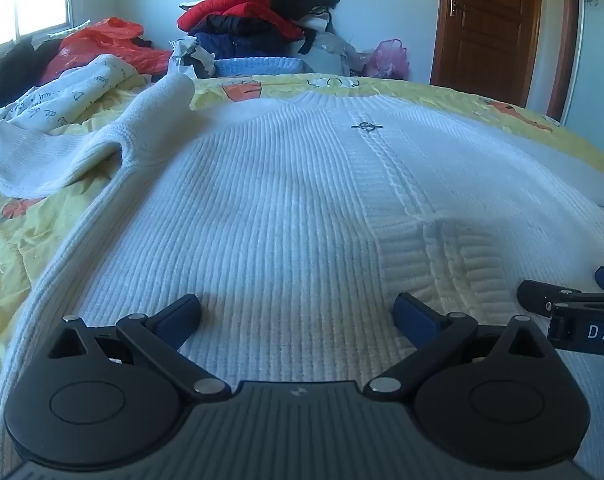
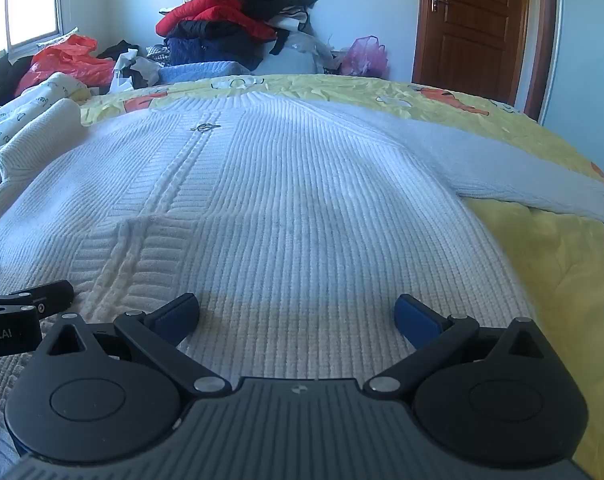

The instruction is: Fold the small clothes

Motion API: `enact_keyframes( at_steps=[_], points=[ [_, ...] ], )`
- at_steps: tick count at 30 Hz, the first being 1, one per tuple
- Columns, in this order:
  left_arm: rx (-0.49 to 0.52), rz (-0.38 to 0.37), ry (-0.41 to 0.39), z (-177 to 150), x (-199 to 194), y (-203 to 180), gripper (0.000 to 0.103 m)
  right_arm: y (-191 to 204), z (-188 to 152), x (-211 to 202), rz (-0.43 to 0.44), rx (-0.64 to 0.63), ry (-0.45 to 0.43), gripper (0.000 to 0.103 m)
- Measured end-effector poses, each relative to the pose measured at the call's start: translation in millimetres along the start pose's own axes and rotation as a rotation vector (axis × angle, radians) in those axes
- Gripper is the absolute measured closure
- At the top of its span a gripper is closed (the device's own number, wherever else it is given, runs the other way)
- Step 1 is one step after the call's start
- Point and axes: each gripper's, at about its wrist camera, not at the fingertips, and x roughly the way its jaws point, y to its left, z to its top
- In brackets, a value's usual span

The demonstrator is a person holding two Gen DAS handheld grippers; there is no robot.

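The bed [image 1: 29, 248], under a yellow printed cover, carries a white knit sweater [image 1: 261, 200] spread flat, front up, unfolded. One sleeve [image 2: 522, 176] lies straight out; the other sleeve [image 1: 61, 152] looks bunched, though fisheye distortion blurs this. The left gripper [image 1: 297, 316] and right gripper [image 2: 295, 316] hover near the hem, jaws released, empty. Folding apparently hasn't begun.

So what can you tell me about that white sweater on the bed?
The sweater is a white ribbed knit with a cable band down its front and a small metal clasp near the neck. It lies flat, spread over the yellow bedspread, neck away from the cameras. One sleeve is bunched up, the other sleeve stretched out straight. Both open grippers hover at its hem, gripping nothing.
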Motion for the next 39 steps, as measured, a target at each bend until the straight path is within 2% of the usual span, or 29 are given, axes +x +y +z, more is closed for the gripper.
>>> enact_keyframes(
  at_steps=[3,11,22,39],
  points=[
    [0.027,0.025,-0.015,0,0,-2,0.000,0,0,0,0.001,0.001,-0.001,0.000],
    [0.020,-0.002,0.007,4,4,8,0.000,0,0,0,0.001,0.001,-0.001,0.000],
    [0.047,0.024,0.003,2,0,-1,0.000,0,-1,-1,0.002,0.002,-0.002,0.000],
    [0.046,0.024,0.000,1,-1,-2,0.000,0,-1,-1,0.002,0.002,-0.003,0.000]
  ],
)
